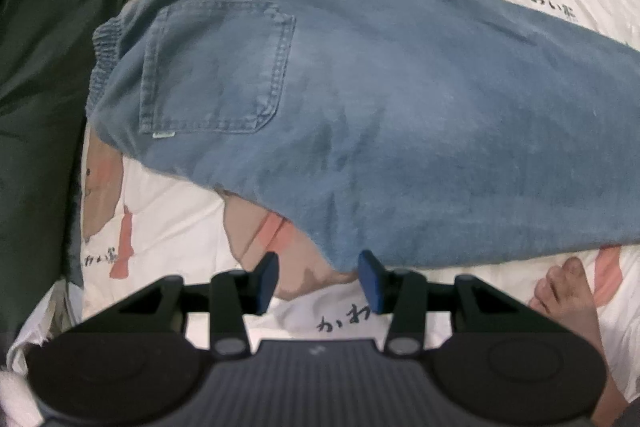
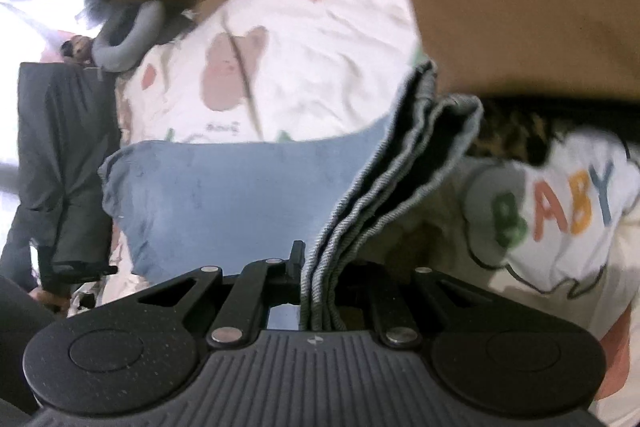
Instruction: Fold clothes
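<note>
Left wrist cam looks down from close above the jeans on the printed bedsheet. Right wrist cam sits lower, tilted sideways along them. Both share jeans and sheet.

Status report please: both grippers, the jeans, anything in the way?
Left hand-held gripper open, at jeans edge. Right hand-held gripper shut on stacked denim hems. Bare foot near the jeans.

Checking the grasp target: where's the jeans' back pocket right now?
In the left wrist view, the back pocket sits left of centre on the jeans, beside the elastic waistband, well beyond the open left gripper.
</note>
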`<state>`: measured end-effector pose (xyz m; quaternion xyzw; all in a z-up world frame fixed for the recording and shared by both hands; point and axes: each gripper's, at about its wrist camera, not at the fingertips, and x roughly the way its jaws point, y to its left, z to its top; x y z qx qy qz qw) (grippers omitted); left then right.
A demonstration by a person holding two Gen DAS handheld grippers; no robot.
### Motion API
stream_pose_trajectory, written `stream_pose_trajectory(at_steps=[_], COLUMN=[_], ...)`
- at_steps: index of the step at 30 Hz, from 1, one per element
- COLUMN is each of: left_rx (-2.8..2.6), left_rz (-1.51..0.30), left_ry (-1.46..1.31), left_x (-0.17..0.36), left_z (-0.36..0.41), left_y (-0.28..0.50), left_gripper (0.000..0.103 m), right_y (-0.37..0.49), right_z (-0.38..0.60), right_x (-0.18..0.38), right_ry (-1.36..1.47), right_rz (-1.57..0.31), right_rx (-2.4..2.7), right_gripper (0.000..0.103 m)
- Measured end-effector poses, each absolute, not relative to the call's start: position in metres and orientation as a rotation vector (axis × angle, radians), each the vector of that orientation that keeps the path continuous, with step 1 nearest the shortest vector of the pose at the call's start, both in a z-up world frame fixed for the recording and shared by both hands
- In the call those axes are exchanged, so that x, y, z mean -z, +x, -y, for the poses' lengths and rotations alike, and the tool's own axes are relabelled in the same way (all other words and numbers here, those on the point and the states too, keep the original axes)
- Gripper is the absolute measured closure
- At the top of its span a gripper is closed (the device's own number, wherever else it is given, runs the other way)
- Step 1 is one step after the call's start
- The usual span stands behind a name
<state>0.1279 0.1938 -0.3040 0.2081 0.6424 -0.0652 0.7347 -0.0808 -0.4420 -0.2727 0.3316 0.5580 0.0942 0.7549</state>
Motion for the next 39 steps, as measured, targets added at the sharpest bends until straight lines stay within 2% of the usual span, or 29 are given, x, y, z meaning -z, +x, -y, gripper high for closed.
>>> stream_pose_trajectory(at_steps=[17,26,39], left_rx=[0.157,0.263,0.426], left_rz=[-1.347,-1.303,-1.268], left_ry=[0.302,0.302,0.306], left_x=[0.286,0.291,0.329], left_z=[-0.209,-0.168,-0.109], left_y=[0.102,0.112,0.116], left_gripper=[0.056,0.054,0.051], right_y=[-0.089,-0.090,-0.093], right_z=[0.457,0.495,0.561], right_x=[0.186,0.148,0.095], right_ry=[0.741,0.716,0.614], right_rz=[-1.174,-1.132,-1.129], right_rx=[-0.156,-0.081,0.099], right_gripper=[0.095,0.095,0.095])
